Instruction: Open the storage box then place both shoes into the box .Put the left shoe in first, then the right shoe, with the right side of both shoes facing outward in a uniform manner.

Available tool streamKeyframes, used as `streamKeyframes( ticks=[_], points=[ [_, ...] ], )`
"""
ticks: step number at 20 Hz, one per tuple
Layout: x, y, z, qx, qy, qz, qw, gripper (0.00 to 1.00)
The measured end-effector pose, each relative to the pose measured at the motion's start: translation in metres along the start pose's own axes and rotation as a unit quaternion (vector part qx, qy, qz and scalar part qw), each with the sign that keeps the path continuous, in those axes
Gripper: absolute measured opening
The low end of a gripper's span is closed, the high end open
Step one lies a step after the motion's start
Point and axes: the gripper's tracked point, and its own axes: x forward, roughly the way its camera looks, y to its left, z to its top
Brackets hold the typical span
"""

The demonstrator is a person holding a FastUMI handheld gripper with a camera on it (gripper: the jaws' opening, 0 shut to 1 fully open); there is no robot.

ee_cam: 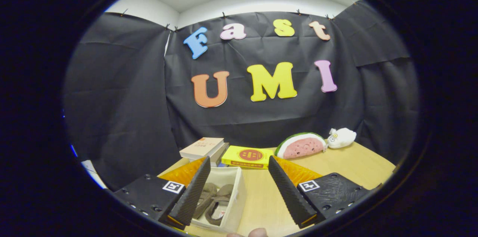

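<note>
The claw (239, 188) hangs above the wooden surface (336, 166) with its fingers spread wide and nothing held between them. Below and between the fingers, close against the left finger (192, 192), sits the white storage box (235, 196), open at the top. Inside it lie two dark shoes (213, 201), side by side and partly hidden by the left finger; which way their sides face cannot be told. The right finger (289, 192) stands over bare surface just to the right of the box.

Beyond the fingers, toward the far edge of the surface, a small stack of books (203, 149) with a pale cover on top lies at the far left corner. Just beside it, a flat yellow book (248, 156) with a red round mark lies near the middle of the far edge. Further right, a watermelon-slice plush (300, 145) leans near the far edge, and a small white plush toy (341, 138) rests just beside it, toward the far right corner. A fingertip (257, 232) of a person shows at the near edge, beneath the claw.
</note>
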Motion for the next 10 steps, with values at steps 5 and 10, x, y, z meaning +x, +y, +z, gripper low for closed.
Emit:
streamKeyframes(
  ticks=[5, 10],
  points=[
    [-0.008, -0.012, 0.007, -0.007, -0.020, -0.005, 1.000, 0.95],
    [-0.003, -0.019, 0.004, 0.008, -0.021, -0.013, 1.000, 0.95]
  ],
)
